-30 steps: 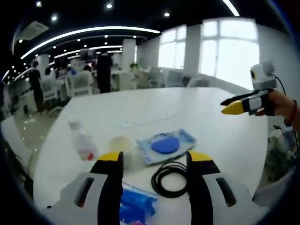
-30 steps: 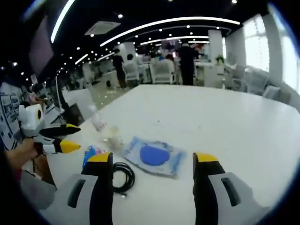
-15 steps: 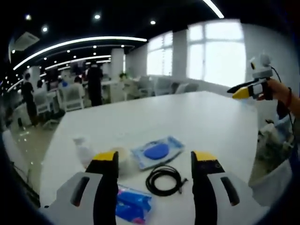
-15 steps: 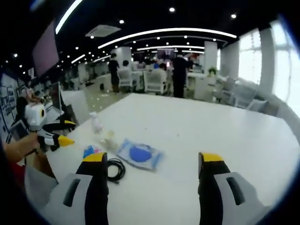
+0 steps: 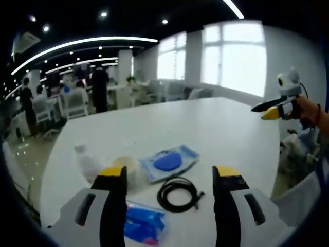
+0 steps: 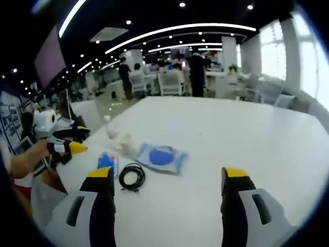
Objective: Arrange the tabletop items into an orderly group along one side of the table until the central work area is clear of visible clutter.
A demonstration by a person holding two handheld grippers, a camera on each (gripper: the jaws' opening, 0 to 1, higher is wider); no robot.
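We find the left gripper (image 5: 170,177) held above the near edge of a white table (image 5: 205,123), its black jaws with yellow tips spread wide and grasping nothing; the right gripper (image 6: 168,177) is likewise released, its jaws well apart over bare tabletop. In the left gripper view, the task's items sit grouped near the table edge in front of the jaws: a black cable (image 5: 177,193) wound into a loose round coil lies between the jaw tips at about 6 o'clock; a flat clear packet with a blue round pad (image 5: 169,161) inside lies just beyond it; a squat translucent cup (image 5: 128,165) stands to the packet's 9 o'clock, close behind the left jaw tip; a small clear plastic bottle (image 5: 87,160) stands further toward 9 o'clock; and a crinkled blue wrapper (image 5: 144,226) lies at 7 o'clock between the jaws. We see the right gripper at 3 o'clock there, gripped by a hand (image 5: 308,110). The tabletop is smooth, matte and rounded at its far end. The room is an open office with curved ceiling light strips (image 6: 180,31), spot lamps, bright windows (image 5: 236,56), white chairs and standing people (image 6: 198,72) in the background.
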